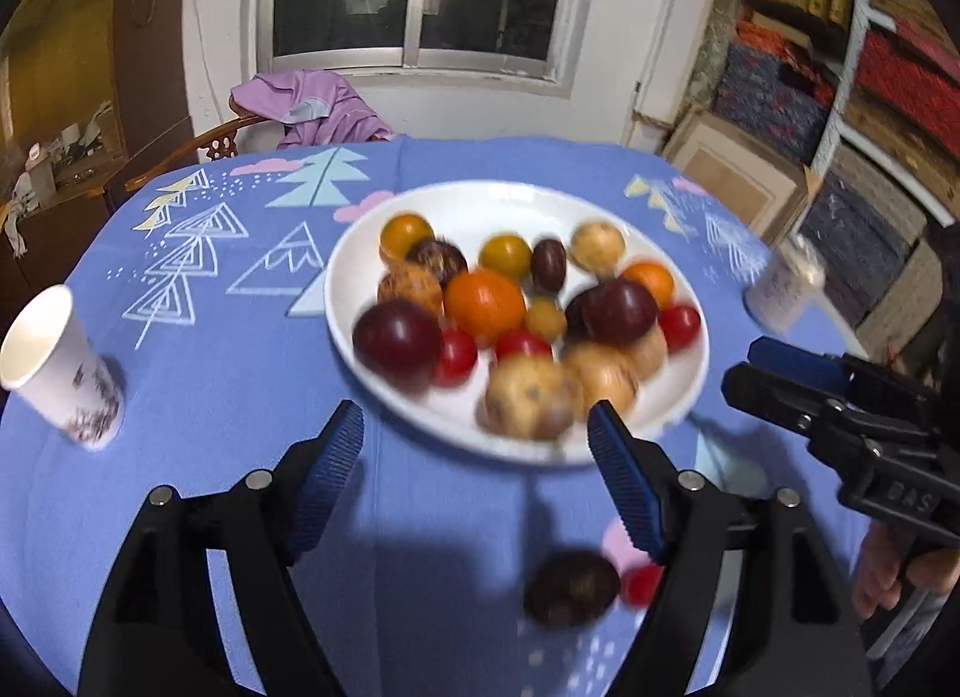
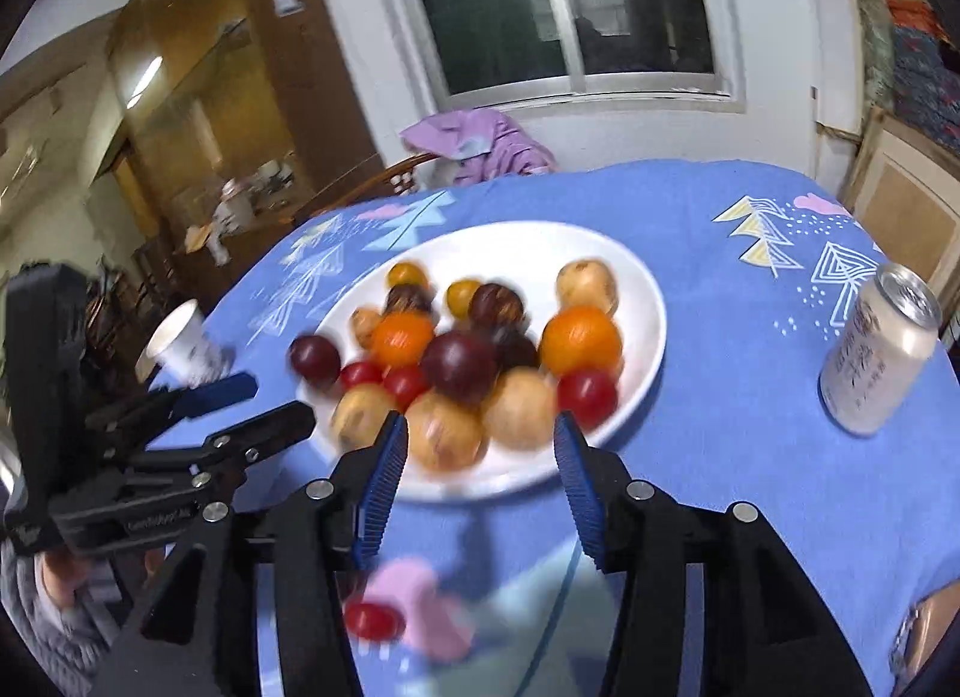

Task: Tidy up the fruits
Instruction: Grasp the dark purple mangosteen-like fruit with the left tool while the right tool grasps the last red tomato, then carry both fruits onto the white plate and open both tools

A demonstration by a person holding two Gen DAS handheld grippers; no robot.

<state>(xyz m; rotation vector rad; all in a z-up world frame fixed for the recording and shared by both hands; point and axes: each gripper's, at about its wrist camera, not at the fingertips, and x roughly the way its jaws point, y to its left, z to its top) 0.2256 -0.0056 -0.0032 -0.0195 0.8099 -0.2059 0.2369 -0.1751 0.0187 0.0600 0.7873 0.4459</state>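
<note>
- Broadly, the table (image 1: 240,337), draped in a soft blue cloth printed with trees and clouds, lies below and ahead of both grippers.
- Ahead of both sets of fingers sits the white plate (image 1: 372,253), smooth, glossy and shallow, with the fruits piled on it.
- Most of the work looks done: the plate carries nearly all the fruit, namely a round orange (image 1: 485,304), glossy dark plums (image 1: 397,344), pale speckled fruits (image 1: 531,406) and small shiny red tomatoes (image 1: 680,326).
- What seems left, judging by the layout, are two pieces on the cloth short of the plate: a dark, rough-looking round fruit (image 1: 571,588) low between the left gripper's fingers, and a small red tomato (image 2: 372,620) beside its right finger, also low and left under the right gripper.
- The left gripper (image 1: 477,421) is spread wide, ribbed blue pads empty, nothing touching them.
- The right gripper (image 2: 480,439) stands parted more narrowly, likewise empty, its tips over the plate's near rim.
- A paper cup (image 1: 54,367) stands well off to the left gripper's left; a matte aluminium can (image 2: 876,355) stands upright well off to the right gripper's right.
</note>
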